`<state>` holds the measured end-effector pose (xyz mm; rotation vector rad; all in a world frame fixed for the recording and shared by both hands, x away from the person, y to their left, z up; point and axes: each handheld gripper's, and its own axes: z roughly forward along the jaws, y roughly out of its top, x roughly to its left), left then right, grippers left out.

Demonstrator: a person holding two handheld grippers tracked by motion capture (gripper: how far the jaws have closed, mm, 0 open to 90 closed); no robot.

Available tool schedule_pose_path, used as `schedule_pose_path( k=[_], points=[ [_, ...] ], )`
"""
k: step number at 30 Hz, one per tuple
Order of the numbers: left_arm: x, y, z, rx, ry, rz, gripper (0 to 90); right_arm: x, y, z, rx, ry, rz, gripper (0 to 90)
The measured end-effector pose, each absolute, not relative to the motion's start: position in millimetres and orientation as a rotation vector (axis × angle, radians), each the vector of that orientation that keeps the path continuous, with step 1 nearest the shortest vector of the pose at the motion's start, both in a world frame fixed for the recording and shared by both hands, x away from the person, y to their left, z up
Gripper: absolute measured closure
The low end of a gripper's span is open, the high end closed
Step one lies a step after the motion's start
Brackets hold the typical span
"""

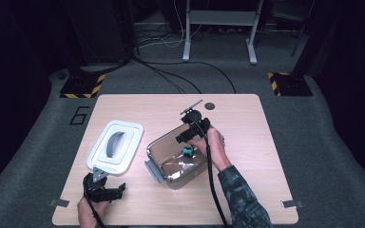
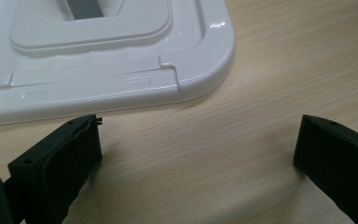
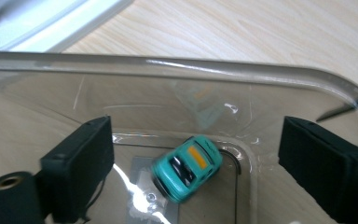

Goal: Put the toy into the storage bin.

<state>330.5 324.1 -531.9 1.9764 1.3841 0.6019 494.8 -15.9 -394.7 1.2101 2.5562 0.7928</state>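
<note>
we see our right gripper point(image 1: 184, 136) poised over the clear container point(image 1: 158, 153), which sits near the middle of the wooden table point(image 1: 247, 123). its jaws stand wide apart and hold nothing. in the right gripper view the right gripper point(image 3: 193, 163) looks down into the container point(image 3: 270, 74), and the teal toy car point(image 3: 187, 168) lies on the container's floor between the two jaws, close to a rounded corner, touching neither jaw. in the high view the toy car point(image 1: 187, 151) shows as a small teal spot inside the container, just beside our right hand point(image 1: 214, 147).

our left gripper point(image 1: 105, 190) rests low at the near left edge of the table, jaws wide apart and empty. in the left gripper view the left gripper point(image 2: 198, 144) points at the white lid point(image 2: 121, 70), which lies flat on the table just beyond the jaw tips. in the high view the lid point(image 1: 115, 146) sits left of the container, apart from it.
</note>
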Motion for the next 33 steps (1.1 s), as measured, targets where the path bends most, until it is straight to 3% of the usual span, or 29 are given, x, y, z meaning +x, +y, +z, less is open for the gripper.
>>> schedule_pose_path(
  k=[10,33],
  points=[
    [330.6,324.6,-531.6,1.983,1.383,0.595,0.3,469.1,-46.2,-376.2,1.128,2.495,0.919,0.0],
    [330.7,324.9,-531.5,1.982,1.385,0.588,0.3,414.0,-128.2,-373.3,1.146,2.275,0.998,0.0]
  ],
)
